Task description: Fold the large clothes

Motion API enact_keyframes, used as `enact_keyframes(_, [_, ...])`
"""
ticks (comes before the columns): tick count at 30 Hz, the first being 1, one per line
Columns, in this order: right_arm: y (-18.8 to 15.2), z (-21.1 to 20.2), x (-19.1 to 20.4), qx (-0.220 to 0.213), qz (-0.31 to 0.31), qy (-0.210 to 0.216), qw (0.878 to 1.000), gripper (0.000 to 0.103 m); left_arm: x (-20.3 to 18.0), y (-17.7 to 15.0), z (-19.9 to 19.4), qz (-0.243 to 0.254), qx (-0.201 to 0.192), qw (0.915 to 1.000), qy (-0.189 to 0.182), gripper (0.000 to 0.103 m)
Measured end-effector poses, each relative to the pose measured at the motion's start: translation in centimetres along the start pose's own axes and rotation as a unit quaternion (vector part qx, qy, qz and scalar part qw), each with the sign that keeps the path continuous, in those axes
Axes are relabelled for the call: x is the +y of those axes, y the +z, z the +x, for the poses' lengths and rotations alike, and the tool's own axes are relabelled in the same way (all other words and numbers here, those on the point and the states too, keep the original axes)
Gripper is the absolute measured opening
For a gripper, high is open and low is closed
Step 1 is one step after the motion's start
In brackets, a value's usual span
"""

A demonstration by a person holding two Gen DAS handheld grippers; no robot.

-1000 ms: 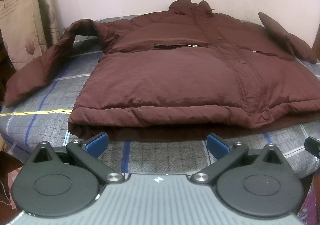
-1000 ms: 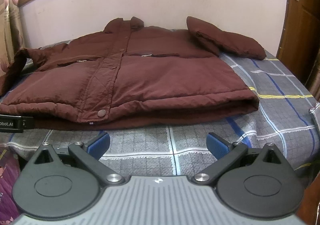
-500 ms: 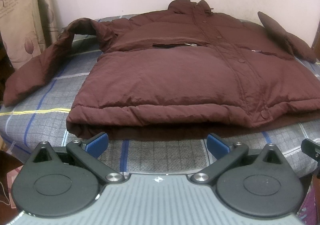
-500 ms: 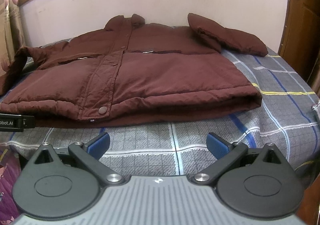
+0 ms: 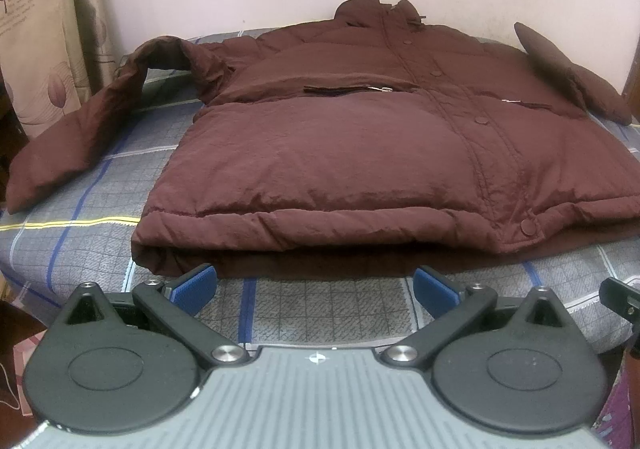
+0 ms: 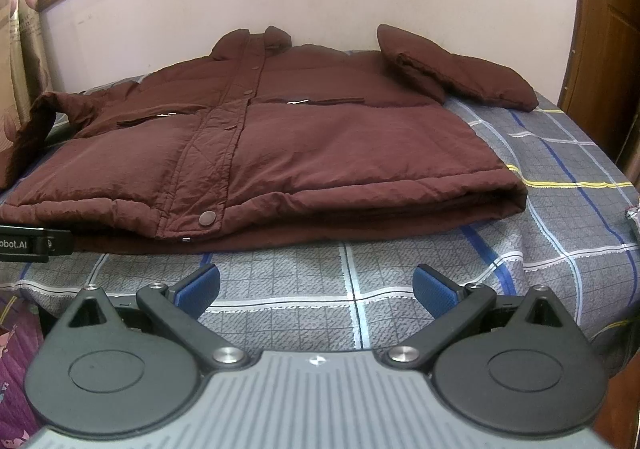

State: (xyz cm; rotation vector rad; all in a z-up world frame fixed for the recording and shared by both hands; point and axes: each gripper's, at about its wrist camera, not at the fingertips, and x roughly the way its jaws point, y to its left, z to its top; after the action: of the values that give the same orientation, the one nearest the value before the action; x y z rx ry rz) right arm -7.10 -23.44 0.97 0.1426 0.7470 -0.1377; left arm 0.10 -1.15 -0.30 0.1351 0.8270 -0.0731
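We see the jacket (image 5: 360, 153) flat on the bed (image 5: 320, 305), soft, puffy and probably light, so our left tool (image 5: 314, 285) and right tool (image 6: 316, 285), both open and empty, should pinch its near hem.

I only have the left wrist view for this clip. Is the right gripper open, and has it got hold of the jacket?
Observer: The right gripper is open and empty, and it sits short of the jacket hem.
Reviewer: My view cuts off the hem's right corner. Where does it end?
Observer: It ends on the bed, with more of the checked cover showing beyond it.
Reviewer: What stands past the bed on that side?
Observer: A wooden door.
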Motion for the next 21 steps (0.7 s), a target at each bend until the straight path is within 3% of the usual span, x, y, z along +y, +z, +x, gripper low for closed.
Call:
enact_keyframes(13, [0.0, 0.2, -0.1, 0.003, 0.002, 0.001, 1.000, 0.103, 0.0, 0.2, -0.1, -0.002, 0.000, 1.0000, -0.002, 0.103])
enact_keyframes(21, [0.0, 0.3, 0.1, 0.004, -0.001, 0.002, 1.000, 0.103, 1.4, 1.0, -0.4, -0.028, -0.009, 0.9996, 0.002, 0.103])
